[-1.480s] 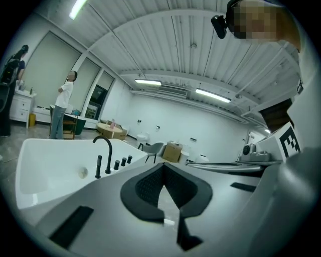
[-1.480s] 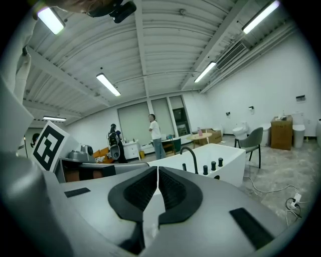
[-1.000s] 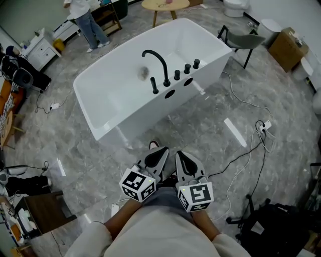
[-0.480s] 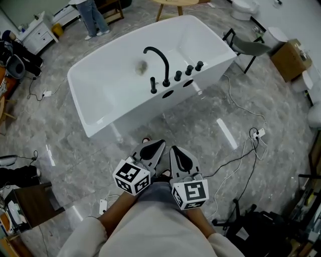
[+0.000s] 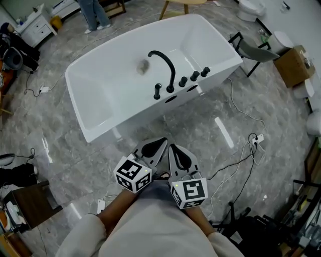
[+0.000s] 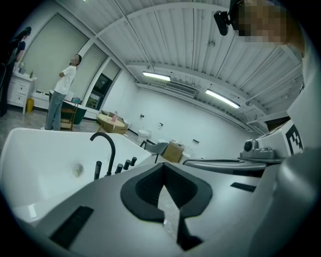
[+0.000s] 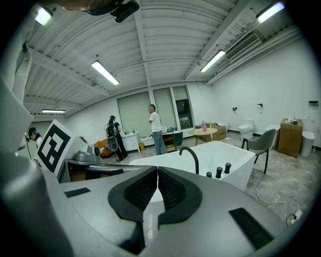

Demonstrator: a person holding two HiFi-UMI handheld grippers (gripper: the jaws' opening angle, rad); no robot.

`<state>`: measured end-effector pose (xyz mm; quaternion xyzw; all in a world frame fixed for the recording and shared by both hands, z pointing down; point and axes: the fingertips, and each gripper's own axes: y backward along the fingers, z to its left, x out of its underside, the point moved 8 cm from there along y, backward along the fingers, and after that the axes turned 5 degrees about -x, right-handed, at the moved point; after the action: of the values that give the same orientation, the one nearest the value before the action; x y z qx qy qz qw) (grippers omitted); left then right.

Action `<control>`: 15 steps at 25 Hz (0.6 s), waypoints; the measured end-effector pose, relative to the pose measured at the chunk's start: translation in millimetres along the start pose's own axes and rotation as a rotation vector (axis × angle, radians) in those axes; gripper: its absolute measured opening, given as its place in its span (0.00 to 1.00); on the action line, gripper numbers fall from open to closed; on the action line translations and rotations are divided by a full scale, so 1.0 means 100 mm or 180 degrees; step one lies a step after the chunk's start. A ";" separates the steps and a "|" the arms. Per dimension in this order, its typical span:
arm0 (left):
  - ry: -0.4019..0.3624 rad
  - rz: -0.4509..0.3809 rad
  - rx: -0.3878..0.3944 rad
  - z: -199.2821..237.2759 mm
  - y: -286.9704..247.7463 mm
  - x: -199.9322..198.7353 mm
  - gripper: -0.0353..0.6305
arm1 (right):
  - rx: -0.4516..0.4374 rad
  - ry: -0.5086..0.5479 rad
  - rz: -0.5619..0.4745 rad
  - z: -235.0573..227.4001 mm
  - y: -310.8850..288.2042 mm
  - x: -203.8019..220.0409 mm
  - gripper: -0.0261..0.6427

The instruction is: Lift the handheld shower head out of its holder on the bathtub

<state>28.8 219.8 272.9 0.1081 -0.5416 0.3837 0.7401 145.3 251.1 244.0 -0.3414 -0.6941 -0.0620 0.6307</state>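
The white bathtub [image 5: 95,120] stands on the grey floor ahead of me. On its near rim are a black arched spout [image 5: 165,62], three black knobs [image 5: 194,76] and, at their left, the upright black handheld shower head [image 5: 157,91] in its holder. It also shows in the left gripper view as the shower head [image 6: 98,169] beside the spout [image 6: 105,145]. My left gripper [image 5: 160,144] and right gripper [image 5: 172,149] hang side by side over the floor, short of the tub, both shut and empty. The right gripper view shows the spout [image 7: 190,155] and knobs [image 7: 218,172]; there my jaws hide the shower head.
A grey chair [image 5: 251,47] and a cardboard box [image 5: 293,65] stand right of the tub. Cables and a power strip [image 5: 258,136] trail over the floor at the right. A person [image 5: 93,12] stands beyond the tub by a white cabinet [image 5: 35,27].
Both grippers have moved together across the floor towards the tub, which now sits a little closer and further right in the head view. Their jaws stay shut.
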 end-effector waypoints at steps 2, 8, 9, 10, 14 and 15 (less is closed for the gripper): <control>0.0009 -0.0004 0.0009 0.13 -0.08 -0.10 0.06 | 0.0008 -0.0003 -0.0002 -0.05 -0.15 -0.09 0.07; -0.0011 -0.0069 0.0043 0.53 -0.18 -0.39 0.06 | 0.0044 0.0070 -0.0064 -0.07 -0.59 -0.34 0.07; -0.0022 -0.0086 0.0048 0.59 -0.19 -0.44 0.06 | 0.0053 0.0080 -0.0078 -0.07 -0.66 -0.38 0.07; -0.0031 -0.0106 0.0054 0.66 -0.20 -0.50 0.06 | 0.0061 0.0089 -0.0092 -0.07 -0.72 -0.42 0.07; -0.0072 -0.0218 0.0093 0.93 -0.24 -0.73 0.06 | 0.0097 0.0145 -0.0145 -0.05 -1.01 -0.60 0.07; -0.0087 -0.0247 0.0107 1.00 -0.24 -0.78 0.06 | 0.0110 0.0161 -0.0159 -0.03 -1.08 -0.64 0.07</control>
<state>-35.8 110.3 249.3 0.1467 -0.5406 0.3622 0.7450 86.3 142.4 223.4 -0.3113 -0.6872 -0.0743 0.6521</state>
